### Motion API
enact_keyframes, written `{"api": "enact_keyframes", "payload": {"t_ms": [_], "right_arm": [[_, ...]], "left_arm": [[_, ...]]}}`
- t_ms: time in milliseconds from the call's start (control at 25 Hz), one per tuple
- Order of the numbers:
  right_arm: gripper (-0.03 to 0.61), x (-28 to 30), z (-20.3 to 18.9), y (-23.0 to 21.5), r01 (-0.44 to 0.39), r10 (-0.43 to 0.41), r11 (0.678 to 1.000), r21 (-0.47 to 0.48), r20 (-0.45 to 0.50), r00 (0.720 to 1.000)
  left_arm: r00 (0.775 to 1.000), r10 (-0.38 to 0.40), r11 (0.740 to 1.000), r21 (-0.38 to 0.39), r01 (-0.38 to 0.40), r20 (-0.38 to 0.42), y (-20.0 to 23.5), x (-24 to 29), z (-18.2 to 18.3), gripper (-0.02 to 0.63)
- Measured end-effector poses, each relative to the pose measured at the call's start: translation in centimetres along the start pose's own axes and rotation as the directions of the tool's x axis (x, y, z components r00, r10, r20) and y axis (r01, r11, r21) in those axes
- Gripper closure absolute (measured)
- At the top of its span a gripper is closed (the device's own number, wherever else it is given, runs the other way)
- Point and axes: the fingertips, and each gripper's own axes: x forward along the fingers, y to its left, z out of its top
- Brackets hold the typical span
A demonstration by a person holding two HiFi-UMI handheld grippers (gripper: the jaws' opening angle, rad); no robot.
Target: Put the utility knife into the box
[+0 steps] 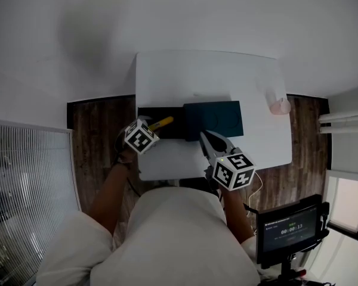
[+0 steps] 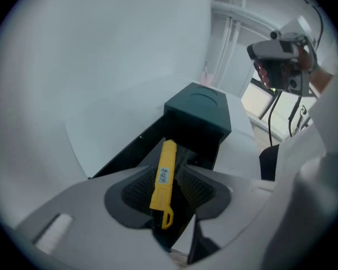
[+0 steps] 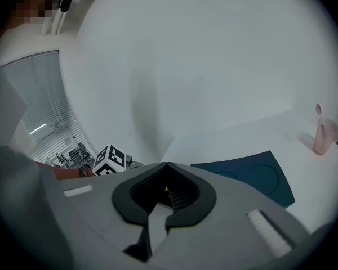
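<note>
Left gripper view shows a slim yellow utility knife [image 2: 162, 176] between parted ribbed fingers [image 2: 136, 193]; right fingers [image 3: 183, 197] closed.

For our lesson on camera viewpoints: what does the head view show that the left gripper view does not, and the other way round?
Only the head view: the right gripper, and the marker cube on the left gripper. Only the left gripper view: that gripper's ribbed pads, the label on the knife, and a grey camera unit up above. Both: the yellow utility knife between the left gripper's jaws over the open black box, its teal lid, and the white table.
</note>
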Motion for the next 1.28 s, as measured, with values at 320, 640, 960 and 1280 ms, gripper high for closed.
{"api": "enact_keyframes", "payload": {"t_ms": [320, 640, 960, 1280], "right_arm": [[0.577, 0.1, 1.1, 0.3, -0.019, 0.019, 1.0, -0.005, 0.029, 0.999], [0.576, 0.3, 3.0, 1.2, -0.052, 0.054, 0.998, -0.042, 0.061, 0.997], [0.576, 0.4, 5.0, 1.7, -0.068, 0.076, 0.994, -0.085, 0.092, 0.993], [0.576, 0.0, 6.4, 1.8, -0.071, 0.084, 0.991, -0.109, 0.118, 0.989]], "left_arm": [[0.991, 0.035, 0.997, -0.078, -0.025, 0.127, 0.4, -3.2, 2.7, 0.521], [0.974, 0.036, 0.994, -0.113, -0.011, 0.223, 0.0, -6.4, 4.6, 0.545], [0.952, 0.085, 0.987, -0.155, -0.04, 0.295, 0.3, -8.7, 6.4, 0.614], [0.883, 0.155, 0.981, -0.173, -0.086, 0.444, 0.1, -12.1, 9.9, 0.615]]}}
